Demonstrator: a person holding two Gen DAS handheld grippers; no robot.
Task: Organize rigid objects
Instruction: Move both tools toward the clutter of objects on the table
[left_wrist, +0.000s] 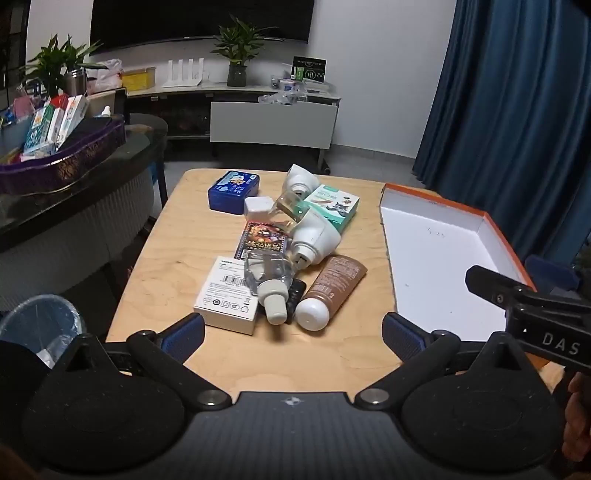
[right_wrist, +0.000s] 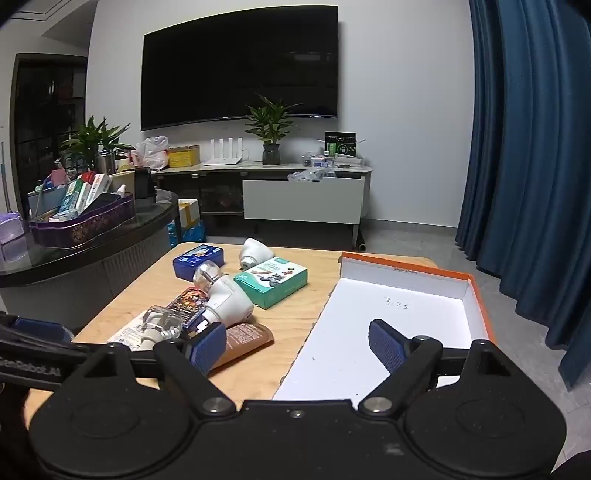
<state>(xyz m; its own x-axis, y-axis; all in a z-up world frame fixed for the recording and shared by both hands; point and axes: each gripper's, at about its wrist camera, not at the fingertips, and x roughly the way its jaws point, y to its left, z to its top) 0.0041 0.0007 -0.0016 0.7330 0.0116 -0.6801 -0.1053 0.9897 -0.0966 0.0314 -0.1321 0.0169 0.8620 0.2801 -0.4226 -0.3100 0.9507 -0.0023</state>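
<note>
Both grippers, left gripper (left_wrist: 293, 330) and right gripper (right_wrist: 297, 345), jaws wide and empty: grasp the brown tube (left_wrist: 331, 291) across its body (nearest item), then place it in the orange-rimmed box (left_wrist: 450, 266).

white wall with a dark tv (right_wrist: 240, 66), blue curtains (right_wrist: 532, 147), low tv console (right_wrist: 295, 184).

Counted on the desk (left_wrist: 155, 273): two white plug-in diffusers (left_wrist: 314, 242) (left_wrist: 301, 181), four boxes, one brown tube (left_wrist: 330, 288), one orange-rimmed tray (left_wrist: 443, 273).
</note>
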